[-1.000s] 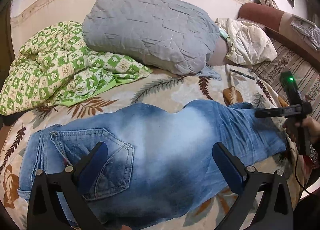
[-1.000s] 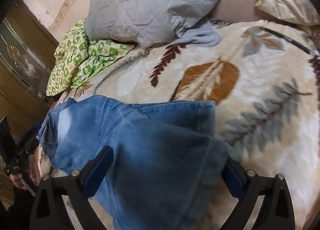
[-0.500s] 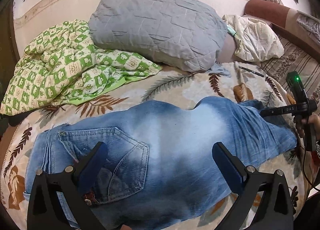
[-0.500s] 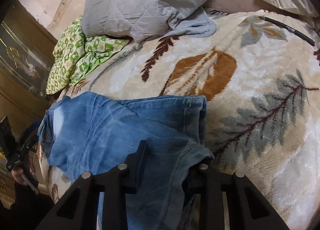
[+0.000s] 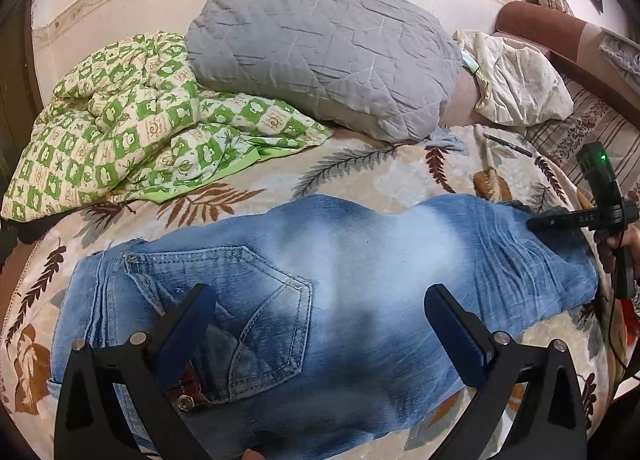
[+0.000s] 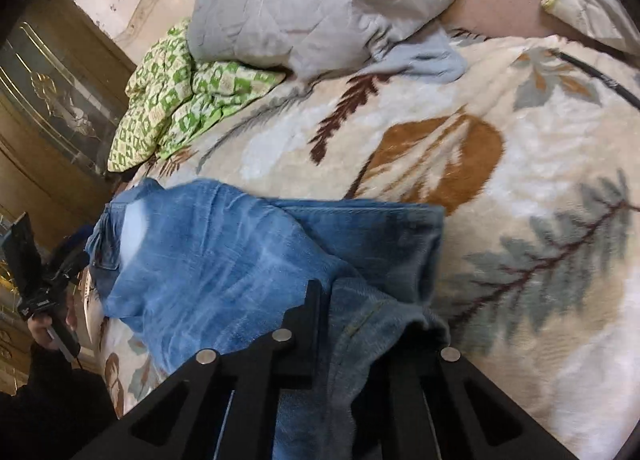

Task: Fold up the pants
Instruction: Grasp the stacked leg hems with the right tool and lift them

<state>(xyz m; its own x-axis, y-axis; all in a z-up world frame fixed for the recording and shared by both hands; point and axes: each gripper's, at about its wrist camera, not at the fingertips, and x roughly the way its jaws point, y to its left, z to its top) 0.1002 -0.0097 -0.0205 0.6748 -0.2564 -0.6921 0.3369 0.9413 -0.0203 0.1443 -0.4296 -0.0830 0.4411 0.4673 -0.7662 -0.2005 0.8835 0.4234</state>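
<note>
Faded blue jeans (image 5: 344,268) lie folded lengthwise across the leaf-print blanket (image 5: 360,163), waist and back pocket (image 5: 240,300) at the left, leg hems at the right. My left gripper (image 5: 320,324) is open and empty, hovering above the seat of the jeans. My right gripper (image 6: 360,324) is shut on the hem end of the jeans (image 6: 240,260) and lifts it slightly off the blanket (image 6: 520,179). In the left wrist view the right gripper (image 5: 540,221) shows at the hem end.
A grey quilted pillow (image 5: 320,51) and a green checked quilt (image 5: 132,127) lie at the back of the bed. A cream pillow (image 5: 516,79) and a black pen (image 5: 508,143) are at the back right. A wooden cabinet (image 6: 52,99) stands beyond the waist end.
My right gripper has closed on the jeans' hem end and begun lifting it. My left gripper stayed open and drew back slightly, showing more of the waist.
</note>
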